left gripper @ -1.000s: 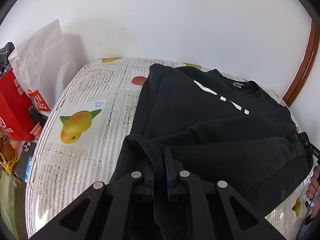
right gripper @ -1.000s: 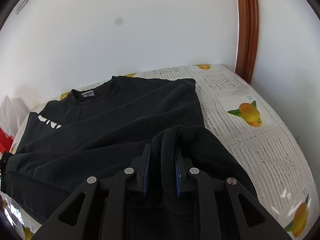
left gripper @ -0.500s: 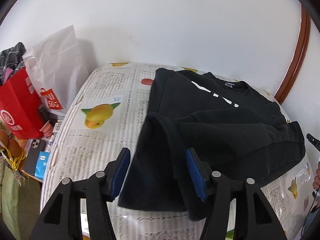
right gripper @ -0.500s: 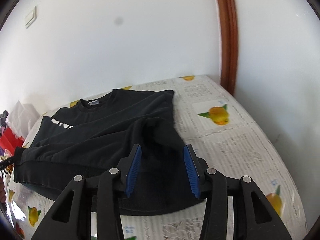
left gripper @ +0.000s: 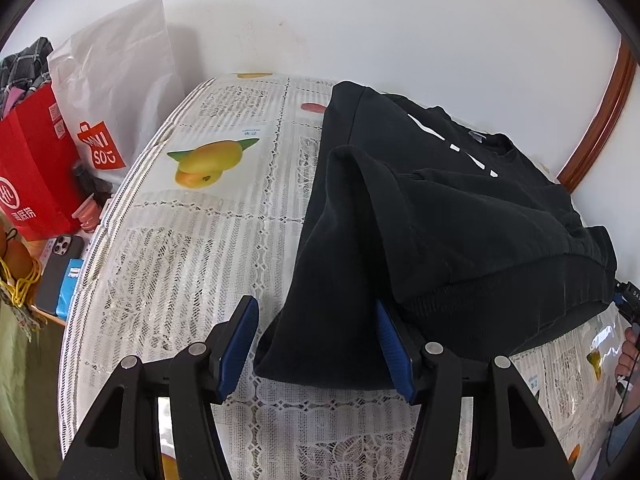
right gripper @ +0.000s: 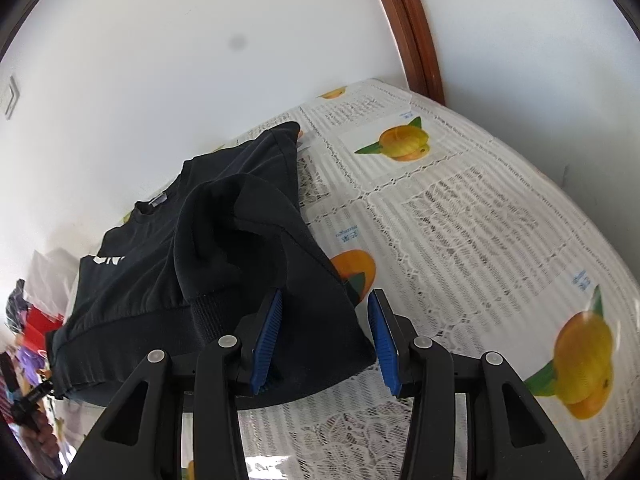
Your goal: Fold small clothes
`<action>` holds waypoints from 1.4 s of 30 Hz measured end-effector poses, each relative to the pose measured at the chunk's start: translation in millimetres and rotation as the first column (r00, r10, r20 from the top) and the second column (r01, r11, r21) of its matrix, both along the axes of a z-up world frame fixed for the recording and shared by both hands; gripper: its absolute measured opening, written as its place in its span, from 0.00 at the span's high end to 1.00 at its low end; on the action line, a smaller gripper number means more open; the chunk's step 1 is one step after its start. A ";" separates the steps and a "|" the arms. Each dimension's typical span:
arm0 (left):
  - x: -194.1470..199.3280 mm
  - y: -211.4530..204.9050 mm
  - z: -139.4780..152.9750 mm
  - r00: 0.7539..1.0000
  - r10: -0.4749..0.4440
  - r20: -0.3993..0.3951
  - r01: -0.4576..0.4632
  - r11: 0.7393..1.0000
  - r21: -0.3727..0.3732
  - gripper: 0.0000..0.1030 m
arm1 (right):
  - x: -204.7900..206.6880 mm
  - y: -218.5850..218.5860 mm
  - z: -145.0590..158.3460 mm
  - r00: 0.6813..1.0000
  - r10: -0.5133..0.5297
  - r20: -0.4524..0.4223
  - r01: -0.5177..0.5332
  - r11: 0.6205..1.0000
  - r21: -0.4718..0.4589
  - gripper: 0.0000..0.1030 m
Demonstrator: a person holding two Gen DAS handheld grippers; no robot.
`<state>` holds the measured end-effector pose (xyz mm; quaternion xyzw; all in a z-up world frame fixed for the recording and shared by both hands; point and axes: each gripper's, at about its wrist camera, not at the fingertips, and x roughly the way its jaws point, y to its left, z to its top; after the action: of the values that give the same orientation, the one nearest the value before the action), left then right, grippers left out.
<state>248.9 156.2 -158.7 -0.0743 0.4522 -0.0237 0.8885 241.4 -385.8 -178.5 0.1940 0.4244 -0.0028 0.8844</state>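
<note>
Your left gripper (left gripper: 316,344) stands half open, and its jaws have just been opening. The blue pads (left gripper: 236,346) do not press on anything. A folded corner of the black sweatshirt (left gripper: 440,216) lies on the table between the two fingers, nearer to the right pad, and there is a clear gap to the left pad. The rest of the sweatshirt spreads ahead of this gripper and to its right, flat on the tablecloth (left gripper: 192,264), which is white lace with printed yellow fruit. Far to the left of this gripper, beyond the table edge, you see a red bag (left gripper: 32,168) and a white shopping bag (left gripper: 116,80) against the wall. A phone (left gripper: 60,268) lies lower there.

Your right gripper (right gripper: 326,338) is also half open, and its jaws have just been opening as well. The other folded corner of the sweatshirt lies between its fingers, close against the left pad or touching it; I cannot tell which. The right pad (right gripper: 382,344) is free of the cloth. The sweatshirt body goes ahead and to the left of this gripper, with the collar label away from you. To the right of it the tablecloth is bare. A brown wooden frame (right gripper: 408,28) stands at the wall, ahead and slightly right.
</note>
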 end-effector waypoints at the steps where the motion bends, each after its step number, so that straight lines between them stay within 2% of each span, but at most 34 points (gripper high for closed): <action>1: 0.4 -1.1 -0.2 1.000 -0.001 0.000 0.001 1.000 -0.005 0.48 | 2.2 1.7 -1.7 1.000 0.005 -0.008 -0.005 1.000 0.004 0.57; 2: 0.3 -2.1 -0.2 1.000 -0.005 0.000 0.005 1.000 -0.009 0.53 | 4.0 4.8 -2.7 1.000 0.005 -0.014 -0.005 1.000 -0.010 0.59; 6: -3.8 -9.0 2.5 0.999 -0.038 0.011 0.038 0.999 0.008 0.82 | 1.0 17.6 4.9 0.999 0.033 0.012 -0.032 0.995 -0.090 0.84; 8: -7.6 -12.4 5.4 0.999 -0.049 0.020 0.049 0.998 0.028 0.86 | -4.2 21.3 9.1 0.999 0.043 0.025 -0.040 0.993 -0.115 0.87; 11: -16.5 -13.1 9.5 0.998 -0.053 0.028 0.053 0.998 0.029 0.88 | -11.4 21.0 12.0 0.999 0.043 0.025 -0.040 0.993 -0.111 0.88; 22: -68.4 -10.2 9.6 0.999 -0.052 0.003 0.052 0.998 -0.031 0.88 | -62.1 17.9 21.7 0.999 0.043 0.004 -0.042 0.990 -0.135 0.88; 30: -116.0 -13.8 9.8 0.998 -0.060 0.005 0.060 0.997 -0.038 0.88 | -109.9 25.5 29.0 0.998 0.064 -0.005 -0.063 0.965 -0.253 0.88; 32: -123.3 -14.0 9.3 0.998 -0.065 0.000 0.065 0.997 -0.039 0.87 | -118.9 27.4 32.6 0.998 0.063 -0.012 -0.064 0.955 -0.291 0.84; 34: -128.4 -12.9 10.0 0.998 -0.059 -0.004 0.058 0.997 -0.043 0.83 | -127.4 25.2 39.7 0.999 0.038 -0.003 -0.037 0.954 -0.296 0.82; 36: -135.2 -10.9 12.7 0.999 -0.034 -0.001 0.034 0.999 -0.041 0.70 | -137.6 25.2 51.4 0.999 0.038 0.036 -0.027 0.963 -0.269 0.73; 39: -144.0 -8.6 18.9 1.000 -0.025 0.016 0.026 0.998 -0.058 0.63 | -151.7 36.2 66.9 0.992 0.080 0.099 -0.053 0.968 -0.247 0.65; 42: -153.6 -10.7 25.6 0.998 -0.037 0.041 0.039 0.998 -0.049 0.53 | -159.4 62.6 74.9 0.979 0.159 0.124 -0.123 0.958 -0.260 0.64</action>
<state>95.3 145.5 -133.2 -0.0872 0.4351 -0.0534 0.8945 82.0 -323.2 -103.6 0.0496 0.3685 0.0207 0.9281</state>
